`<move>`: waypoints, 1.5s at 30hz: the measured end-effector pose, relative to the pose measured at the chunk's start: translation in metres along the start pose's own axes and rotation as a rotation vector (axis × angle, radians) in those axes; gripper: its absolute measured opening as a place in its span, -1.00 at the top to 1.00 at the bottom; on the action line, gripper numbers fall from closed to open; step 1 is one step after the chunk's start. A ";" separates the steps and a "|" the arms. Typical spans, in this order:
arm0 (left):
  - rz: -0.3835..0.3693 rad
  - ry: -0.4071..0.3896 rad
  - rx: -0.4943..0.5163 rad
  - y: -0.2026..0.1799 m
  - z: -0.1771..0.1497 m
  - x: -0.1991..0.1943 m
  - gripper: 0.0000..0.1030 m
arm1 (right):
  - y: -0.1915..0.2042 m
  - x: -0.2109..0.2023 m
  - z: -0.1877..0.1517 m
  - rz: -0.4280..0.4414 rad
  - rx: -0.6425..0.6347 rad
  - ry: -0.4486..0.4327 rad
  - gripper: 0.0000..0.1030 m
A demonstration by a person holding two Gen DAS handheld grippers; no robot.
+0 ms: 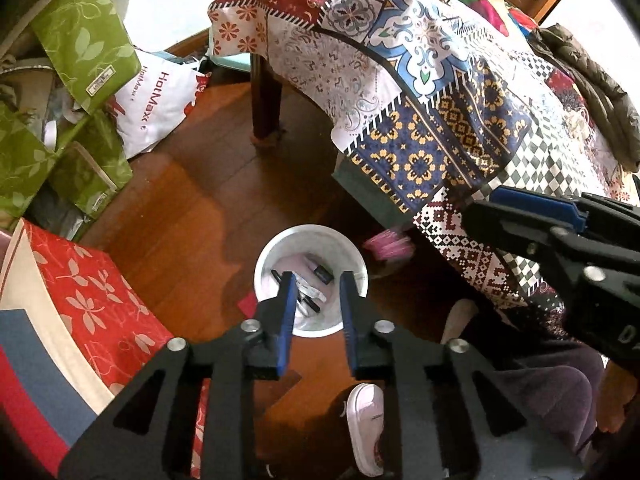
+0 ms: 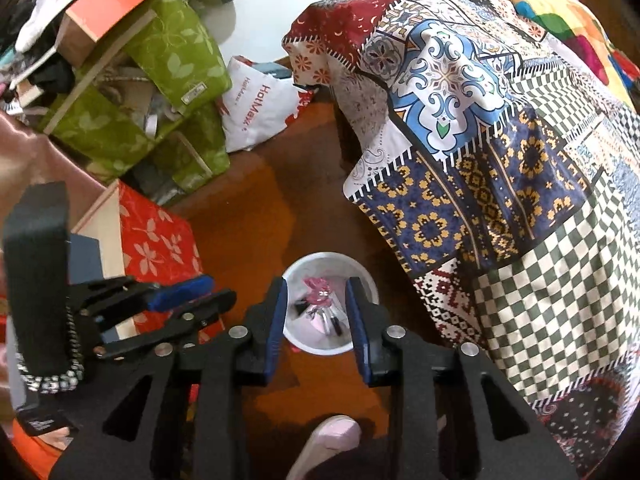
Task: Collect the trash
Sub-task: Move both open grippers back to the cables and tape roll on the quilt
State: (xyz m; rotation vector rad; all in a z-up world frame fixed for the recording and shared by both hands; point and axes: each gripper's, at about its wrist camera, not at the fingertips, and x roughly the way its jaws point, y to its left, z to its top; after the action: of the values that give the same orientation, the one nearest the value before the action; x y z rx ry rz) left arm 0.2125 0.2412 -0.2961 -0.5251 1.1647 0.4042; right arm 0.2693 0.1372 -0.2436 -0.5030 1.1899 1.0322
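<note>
Bin [image 1: 264, 264], white and round, stands on the wooden floor [image 1: 192, 200] holding pens and wrappers; left gripper [image 1: 318, 288] and right gripper [image 2: 318, 292] hover above it, released, grasping nothing.

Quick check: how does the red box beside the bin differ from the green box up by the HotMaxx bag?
The red box lies on the floor close to the white bin; the green box is farther off. The red box sits low and level, while the green box leans tilted on other green boxes. The green box shows a small label at its edge; none shows on the red box. Both carry a pale leaf print.
</note>
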 end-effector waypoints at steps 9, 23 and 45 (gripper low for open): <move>0.008 -0.078 0.018 -0.008 -0.003 -0.040 0.61 | 0.002 -0.026 -0.009 -0.037 -0.023 -0.043 0.45; 0.005 -0.289 0.100 -0.056 -0.012 -0.138 0.61 | -0.007 -0.128 -0.037 -0.121 -0.009 -0.251 0.45; -0.167 -0.536 0.324 -0.229 0.035 -0.211 -0.06 | -0.131 -0.289 -0.094 -0.368 0.220 -0.638 -0.02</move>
State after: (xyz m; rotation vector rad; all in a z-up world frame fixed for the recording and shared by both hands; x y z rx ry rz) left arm 0.2932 0.0689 -0.0467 -0.2058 0.6437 0.1867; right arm 0.3288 -0.1110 -0.0330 -0.1800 0.5986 0.6567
